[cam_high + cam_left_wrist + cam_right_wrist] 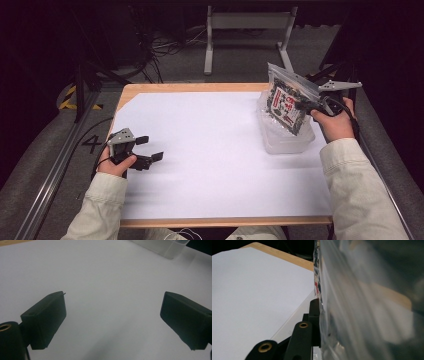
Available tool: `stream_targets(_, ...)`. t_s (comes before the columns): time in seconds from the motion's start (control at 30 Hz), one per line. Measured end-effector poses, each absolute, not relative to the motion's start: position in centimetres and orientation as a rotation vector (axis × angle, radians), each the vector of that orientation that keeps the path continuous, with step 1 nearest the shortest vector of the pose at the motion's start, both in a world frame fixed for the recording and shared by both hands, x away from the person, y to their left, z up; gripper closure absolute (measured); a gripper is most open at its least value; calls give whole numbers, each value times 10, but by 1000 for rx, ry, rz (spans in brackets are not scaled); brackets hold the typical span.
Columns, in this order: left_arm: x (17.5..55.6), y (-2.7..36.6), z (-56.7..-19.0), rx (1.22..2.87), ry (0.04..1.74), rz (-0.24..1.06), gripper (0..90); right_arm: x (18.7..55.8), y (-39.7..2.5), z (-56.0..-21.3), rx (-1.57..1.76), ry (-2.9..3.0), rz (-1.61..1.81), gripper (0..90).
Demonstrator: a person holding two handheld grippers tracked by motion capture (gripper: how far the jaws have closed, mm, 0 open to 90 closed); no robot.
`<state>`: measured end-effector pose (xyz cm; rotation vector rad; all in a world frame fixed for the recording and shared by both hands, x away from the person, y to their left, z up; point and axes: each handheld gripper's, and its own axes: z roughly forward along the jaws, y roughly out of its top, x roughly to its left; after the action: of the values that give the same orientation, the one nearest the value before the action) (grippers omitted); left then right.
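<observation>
At the right of the frame, our right gripper (301, 106) pinches a clear plastic zip bag of dark printed contents (286, 99) above a translucent plastic tub (285, 137). Lower left, our left gripper (150, 148) rests spread and empty over the white sheet (210, 150).

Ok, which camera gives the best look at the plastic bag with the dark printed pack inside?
The high view: the whole plastic bag shows upright over the clear container, pinched by the right gripper. The right gripper view has it as a close, blurred sheet beside the jaws. The left gripper view catches just the container's corner.
</observation>
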<state>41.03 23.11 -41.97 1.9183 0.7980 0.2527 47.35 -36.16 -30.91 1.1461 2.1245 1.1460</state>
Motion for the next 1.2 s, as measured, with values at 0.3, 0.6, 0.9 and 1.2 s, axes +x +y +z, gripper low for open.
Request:
stream_targets(0.3,409,228,-419,1945,804,198,91,471,-370,-319,1169,2065,1214,759)
stream_targets(0.6,409,231,-420,1951,816,197,78,477,-380,-322,1213,2009,1203,707)
stream_targets(0.9,406,236,-422,1950,829,209,74,479,-382,-322,1201,1968,1184,560)
stream_targets(1.2,405,236,-423,1937,837,199,72,468,-386,-316,1176,1918,1265,387)
